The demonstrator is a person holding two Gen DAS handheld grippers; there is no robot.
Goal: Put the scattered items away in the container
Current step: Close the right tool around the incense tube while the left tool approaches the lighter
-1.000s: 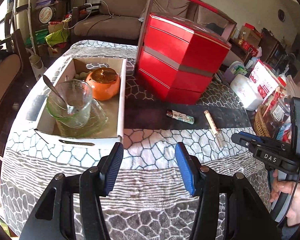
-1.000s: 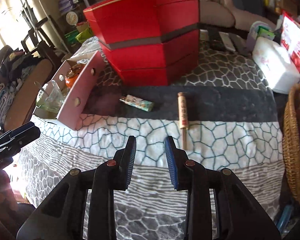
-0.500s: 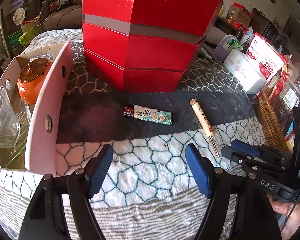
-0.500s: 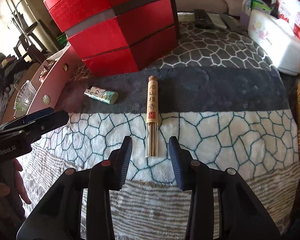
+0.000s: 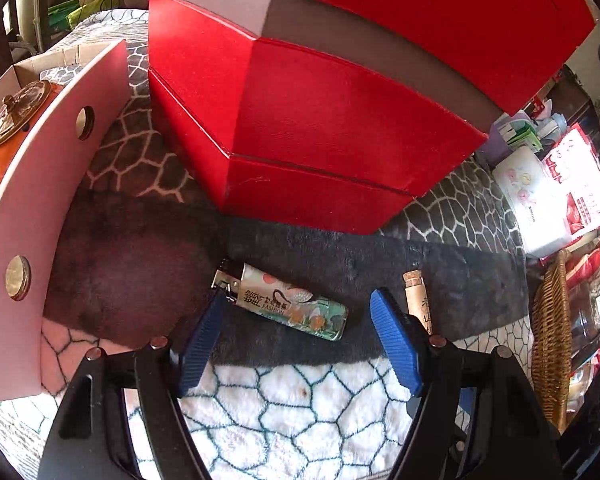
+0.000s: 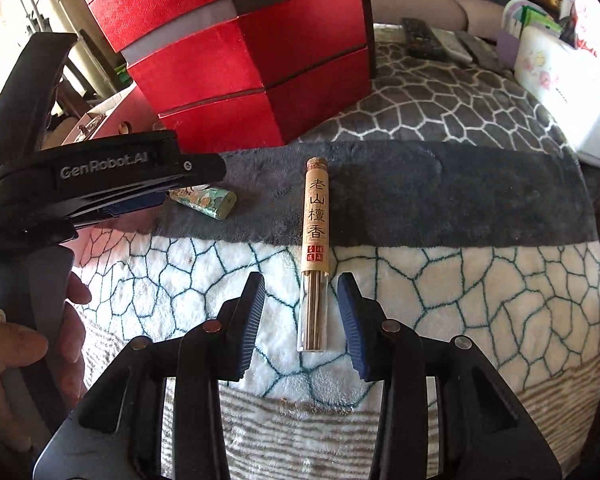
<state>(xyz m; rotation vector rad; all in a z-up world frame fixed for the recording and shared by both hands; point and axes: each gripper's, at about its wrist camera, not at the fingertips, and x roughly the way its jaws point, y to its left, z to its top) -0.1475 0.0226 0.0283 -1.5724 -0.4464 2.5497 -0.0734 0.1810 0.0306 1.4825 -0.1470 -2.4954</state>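
Observation:
A patterned lighter (image 5: 288, 305) lies on the dark band of the blanket. My left gripper (image 5: 300, 312) is open, its blue fingers on either side of the lighter, not touching it. The lighter's end also shows in the right wrist view (image 6: 208, 200). A clear incense tube with a tan label (image 6: 315, 240) lies lengthwise on the blanket. My right gripper (image 6: 301, 292) is open, its fingers on either side of the tube's clear near end. The white cardboard box (image 5: 32, 200) stands at the left, holding an orange pot (image 5: 4, 136).
A tall red stacked box (image 5: 340, 100) stands just behind the lighter. A wicker basket (image 5: 552, 340) and a white tissue pack (image 5: 528, 200) are at the right. Remote controls (image 6: 440, 44) lie at the far side. The left gripper's body (image 6: 80, 184) is at the left of the right wrist view.
Both grippers have moved forward and down. The left now straddles the lighter, the right now straddles the tube's near end. Neither object has moved.

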